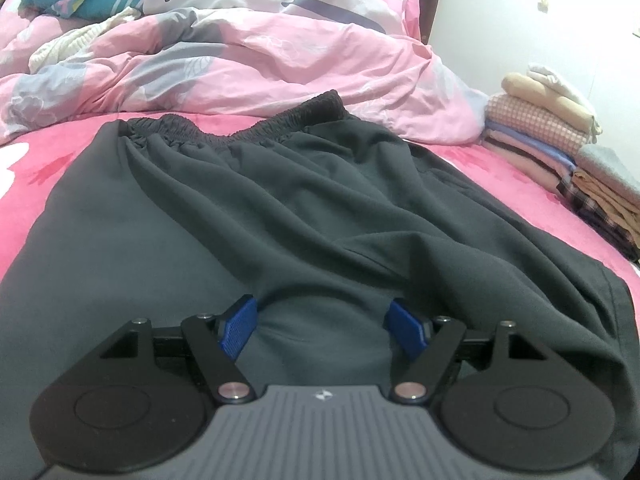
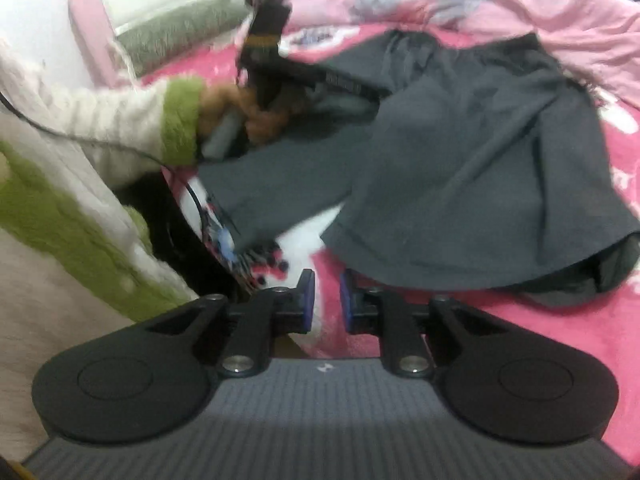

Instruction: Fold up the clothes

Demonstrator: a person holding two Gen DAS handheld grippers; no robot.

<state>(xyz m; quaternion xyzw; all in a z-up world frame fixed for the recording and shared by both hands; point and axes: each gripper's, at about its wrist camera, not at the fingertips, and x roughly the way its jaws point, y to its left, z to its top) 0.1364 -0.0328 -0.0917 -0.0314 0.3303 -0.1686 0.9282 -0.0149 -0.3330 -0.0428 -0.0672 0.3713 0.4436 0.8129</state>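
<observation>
Shorts (image 1: 248,216), dark grey with an elastic waistband (image 1: 240,128), lie spread across the pink bed (image 1: 52,168), waistband toward the crumpled pink quilt (image 1: 280,44) and leg hems toward the person. A stack of folded clothes (image 1: 560,148) sits to the right of them on the bed. The left tongs (image 1: 322,322) stand wide over the near middle of the shorts, fabric between the blue pads but not pinched. The right tongs (image 2: 326,300) are narrow and hold nothing, poised over bare bed just short of the right leg hem (image 2: 460,280). The cloth is still wrinkled and unfolded, so the fold seems barely begun. To do it well, I judge each pair of tongs should pinch both layers at a hem edge, lift evenly, and carry the hems up to the waistband without dragging the fabric.
</observation>
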